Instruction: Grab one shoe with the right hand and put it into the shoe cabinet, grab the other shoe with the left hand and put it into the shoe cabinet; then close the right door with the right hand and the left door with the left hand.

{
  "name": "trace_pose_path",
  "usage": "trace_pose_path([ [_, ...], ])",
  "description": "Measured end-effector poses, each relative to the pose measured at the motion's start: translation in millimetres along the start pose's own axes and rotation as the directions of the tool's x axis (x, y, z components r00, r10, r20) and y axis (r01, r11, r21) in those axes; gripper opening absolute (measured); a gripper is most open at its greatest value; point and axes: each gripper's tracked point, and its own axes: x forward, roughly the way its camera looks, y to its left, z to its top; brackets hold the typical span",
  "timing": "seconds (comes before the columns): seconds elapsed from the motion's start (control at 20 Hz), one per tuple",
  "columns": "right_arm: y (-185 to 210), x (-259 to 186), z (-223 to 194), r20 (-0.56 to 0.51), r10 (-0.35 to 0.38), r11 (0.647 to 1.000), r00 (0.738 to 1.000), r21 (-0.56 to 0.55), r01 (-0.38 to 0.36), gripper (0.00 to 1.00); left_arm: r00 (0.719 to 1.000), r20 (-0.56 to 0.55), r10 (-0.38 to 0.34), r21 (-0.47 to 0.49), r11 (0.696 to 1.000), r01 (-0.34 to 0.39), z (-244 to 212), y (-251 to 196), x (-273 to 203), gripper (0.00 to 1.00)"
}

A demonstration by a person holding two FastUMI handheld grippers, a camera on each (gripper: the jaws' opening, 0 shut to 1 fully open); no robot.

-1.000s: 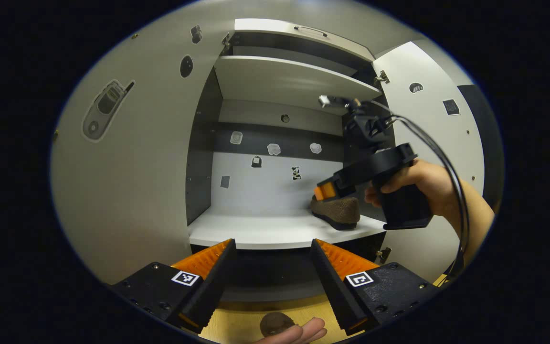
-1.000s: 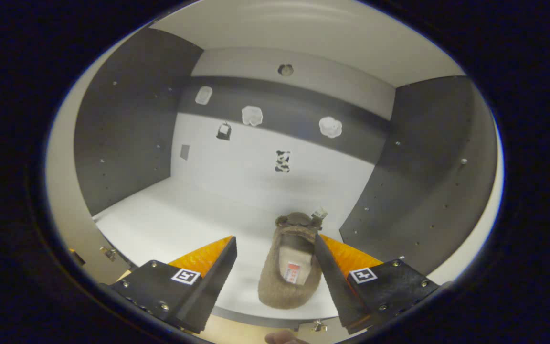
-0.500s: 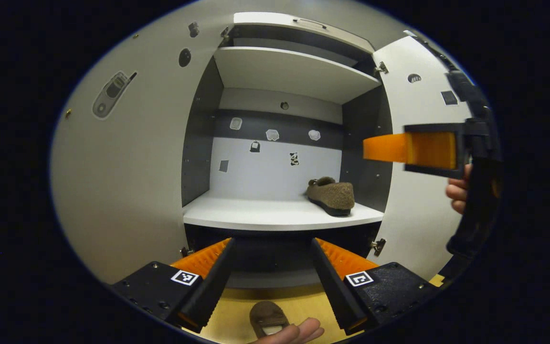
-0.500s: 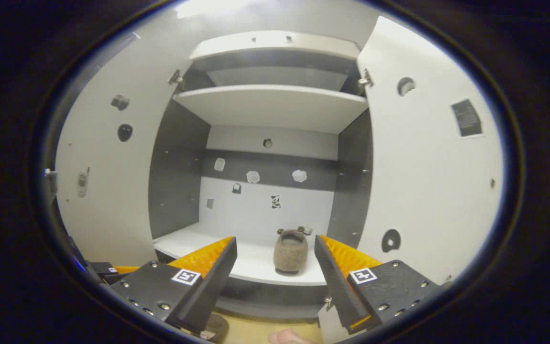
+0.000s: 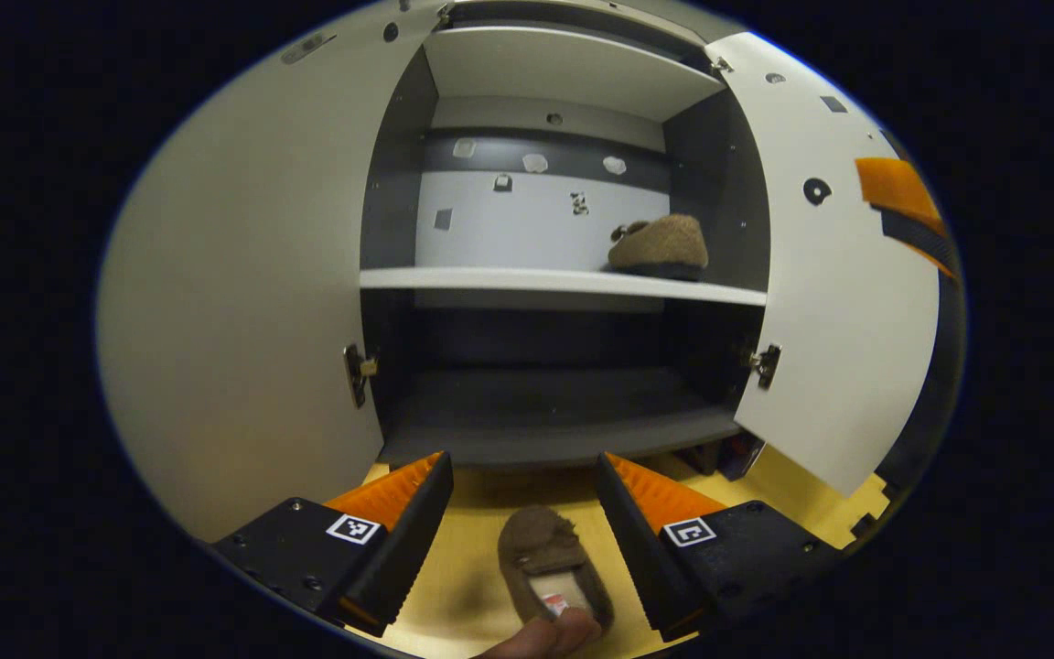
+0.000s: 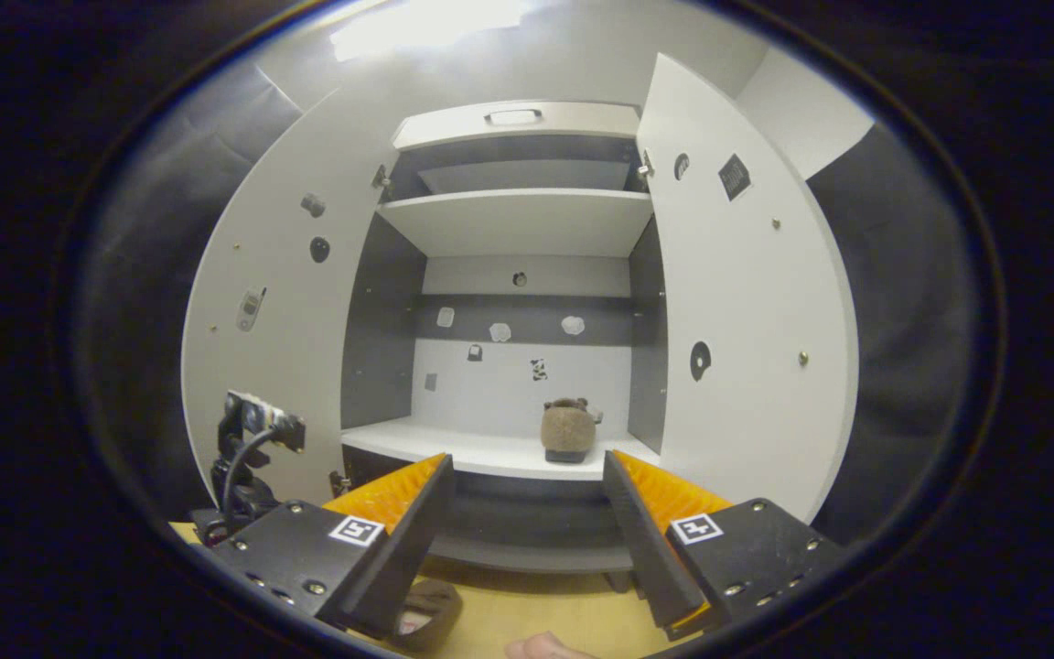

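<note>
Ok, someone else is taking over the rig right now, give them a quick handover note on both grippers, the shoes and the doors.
Left gripper: open, low over the second shoe on the floor, nothing gripped.
Right gripper: open, empty, facing the cabinet from in front.
First shoe: on the right end of the middle shelf.
Left door and right door: both open.
Left to do: grip and shelve the second shoe, then close the right door, then the left.

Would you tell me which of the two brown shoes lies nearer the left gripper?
The shoe on the floor, lying between the open fingers of the left gripper; the other shoe sits on the cabinet's white shelf.
</note>
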Motion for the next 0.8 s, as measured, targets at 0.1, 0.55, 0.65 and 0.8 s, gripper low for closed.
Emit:
trace_pose_path([
  [0.1, -12.5, -4.8, -6.1, 0.022, -0.039, 0.998, 0.999, 0.053, 0.038, 0.98, 0.997, -0.072, -0.015, -0.004, 1.000, 0.015, -37.1, -0.5, 4.8, 0.96],
  [0.55, -28.9, -12.4, -20.9, 0.055, -0.075, 0.991, 0.996, 0.114, 0.068, 0.98, 0.918, -0.395, -0.028, -0.066, 0.998, 0.002, -157.8, 3.7, 21.0, 0.87],
  [0.65, -22.6, -11.6, -27.1, 0.045, -0.053, 0.994, 0.998, 0.101, 0.048, 0.98, 0.898, -0.440, -0.025, -0.070, 0.998, -0.007, -171.6, 7.6, 26.4, 0.72],
  [0.8, -16.2, -11.3, -39.8, 0.022, -0.046, 0.998, 0.999, 0.048, 0.045, 0.99, 0.889, -0.450, -0.080, -0.087, 0.995, 0.046, -173.8, -1.7, 30.5, 0.55],
])
